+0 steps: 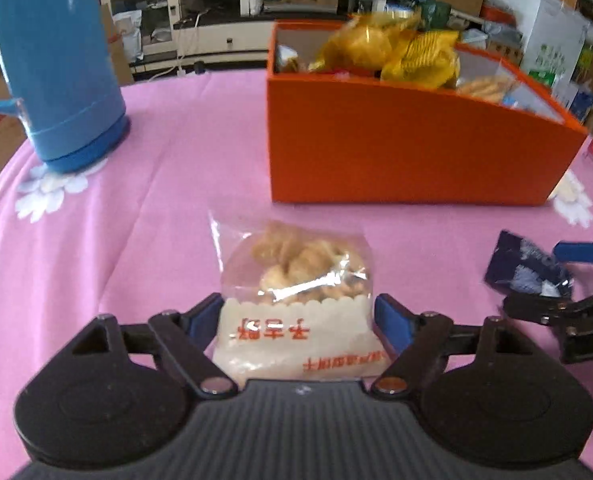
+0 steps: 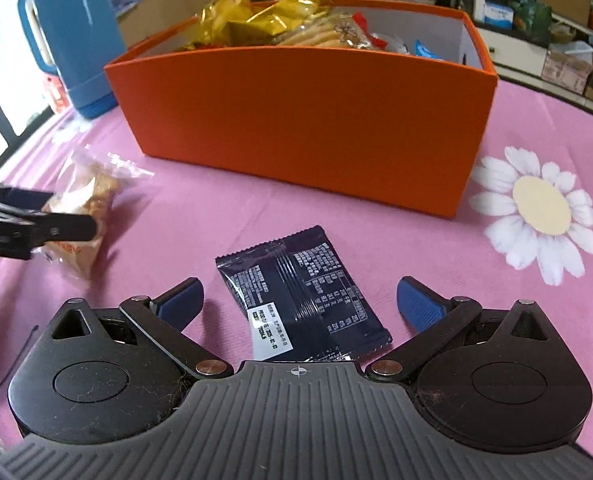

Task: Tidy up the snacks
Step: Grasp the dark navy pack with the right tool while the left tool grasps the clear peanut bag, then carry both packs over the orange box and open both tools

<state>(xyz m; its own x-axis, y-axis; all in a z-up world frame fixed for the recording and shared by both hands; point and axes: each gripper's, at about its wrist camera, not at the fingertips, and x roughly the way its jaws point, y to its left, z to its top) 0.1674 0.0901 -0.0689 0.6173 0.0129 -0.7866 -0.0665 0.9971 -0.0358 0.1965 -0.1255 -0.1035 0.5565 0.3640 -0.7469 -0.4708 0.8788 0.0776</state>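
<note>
two loose snacks are waiting on the pink desk (image 2: 176, 208) in front of the orange box (image 2: 296, 112), which is already holding yellow packets and biscuits. judging from this, the step in hand is picking up the last items for the box, one in each hand.

the left tongs (image 1: 296, 316) are sitting around the clear bag of fried snacks (image 1: 296, 280), which is lying just in front of the orange box's near wall. the blue pads are standing either side of the bag's white printed end, about as wide apart as the bag itself; they look to be touching or nearly touching its edges, but the bag is not looking squeezed, so it cannot be told whether they are gripping it yet. the next move is probably calling for a full closing on the bag, then a lift over the box's wall.

the right tongs (image 2: 300, 300) are spread wide and holding nothing. the dark blue wrapper (image 2: 300, 300) is lying flat on the desk in front of the orange box, between the two pads with clear gaps on both sides. it is thin and flat, so the pads will likely need to get low to catch its edges.

a blue thermos (image 1: 56, 60) is standing left of the orange box.
</note>
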